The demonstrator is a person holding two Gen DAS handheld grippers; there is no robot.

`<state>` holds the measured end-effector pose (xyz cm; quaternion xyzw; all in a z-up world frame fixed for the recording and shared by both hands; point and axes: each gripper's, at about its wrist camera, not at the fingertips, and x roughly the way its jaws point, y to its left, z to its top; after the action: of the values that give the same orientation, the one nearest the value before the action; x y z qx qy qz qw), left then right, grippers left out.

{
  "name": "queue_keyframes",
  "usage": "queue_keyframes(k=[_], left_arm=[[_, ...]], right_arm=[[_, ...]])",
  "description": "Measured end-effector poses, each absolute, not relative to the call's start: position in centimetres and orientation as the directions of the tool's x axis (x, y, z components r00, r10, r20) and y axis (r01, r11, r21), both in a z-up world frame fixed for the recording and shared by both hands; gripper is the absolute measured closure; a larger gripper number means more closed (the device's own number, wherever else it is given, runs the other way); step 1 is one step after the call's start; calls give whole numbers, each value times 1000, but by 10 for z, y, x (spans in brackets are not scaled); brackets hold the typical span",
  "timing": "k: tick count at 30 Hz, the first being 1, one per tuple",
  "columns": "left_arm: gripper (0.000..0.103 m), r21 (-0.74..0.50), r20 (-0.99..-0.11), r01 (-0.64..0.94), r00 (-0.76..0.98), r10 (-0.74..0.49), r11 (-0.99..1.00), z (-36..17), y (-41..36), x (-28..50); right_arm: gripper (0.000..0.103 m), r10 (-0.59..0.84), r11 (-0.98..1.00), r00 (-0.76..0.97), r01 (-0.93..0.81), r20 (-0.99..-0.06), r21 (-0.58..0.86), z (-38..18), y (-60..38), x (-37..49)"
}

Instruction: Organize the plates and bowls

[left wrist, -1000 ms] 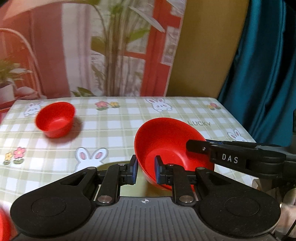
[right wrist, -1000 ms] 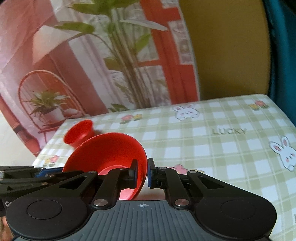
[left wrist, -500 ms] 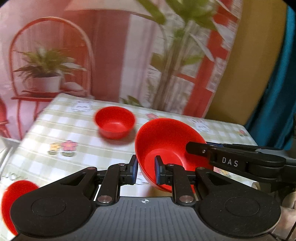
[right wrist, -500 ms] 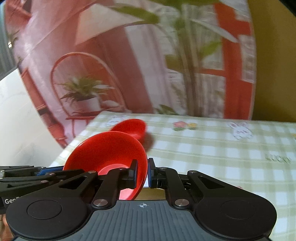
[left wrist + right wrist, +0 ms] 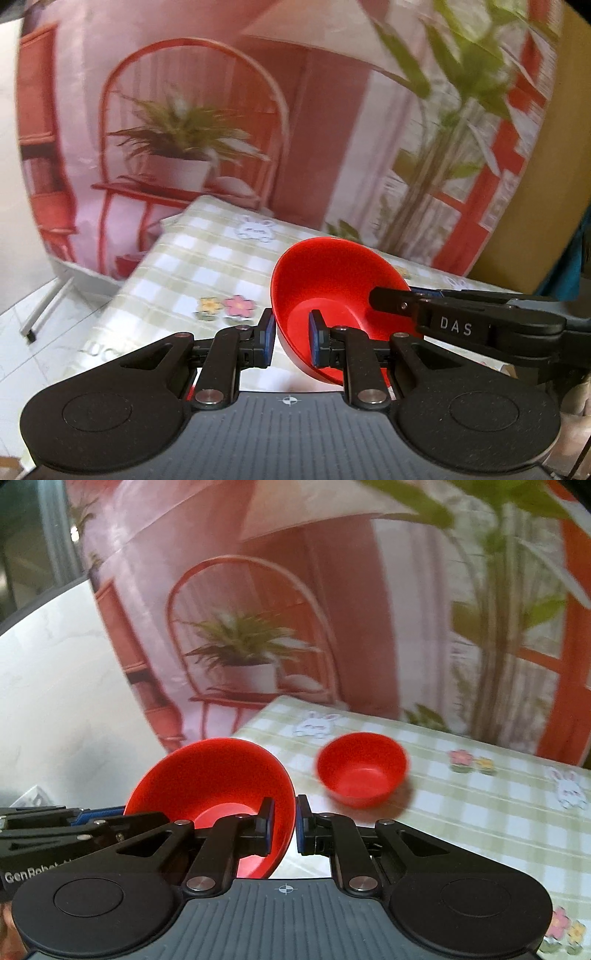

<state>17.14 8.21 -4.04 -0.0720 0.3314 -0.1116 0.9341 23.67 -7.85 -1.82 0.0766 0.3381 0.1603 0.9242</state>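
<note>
Both claws pinch opposite rims of the large red bowl (image 5: pixel 332 280), left claw (image 5: pixel 291 341) and right claw (image 5: pixel 282 825) sharing its weight above the tabletop's (image 5: pixel 480 805) edge; the small bowl (image 5: pixel 362 770) sits near the far corner.

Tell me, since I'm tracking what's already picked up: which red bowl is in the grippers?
The wide, shallow red bowl, pinched at opposite rims by the right gripper and left gripper. The smaller, deeper red bowl sits untouched on the checked tablecloth.
</note>
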Motion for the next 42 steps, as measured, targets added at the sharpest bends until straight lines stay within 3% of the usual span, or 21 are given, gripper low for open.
queue_keyframes(k=[19,42], left_arm=[[83,-260,-670,-36,726,-153,965,-71,172,154],[83,-251,-712,-95,692,-118,963,-99,191,142]], right_arm=[[91,443,883,580,-412,-683,223,-46,30,243],[91,429,870,491,-451,-758,201,-74,58,230]])
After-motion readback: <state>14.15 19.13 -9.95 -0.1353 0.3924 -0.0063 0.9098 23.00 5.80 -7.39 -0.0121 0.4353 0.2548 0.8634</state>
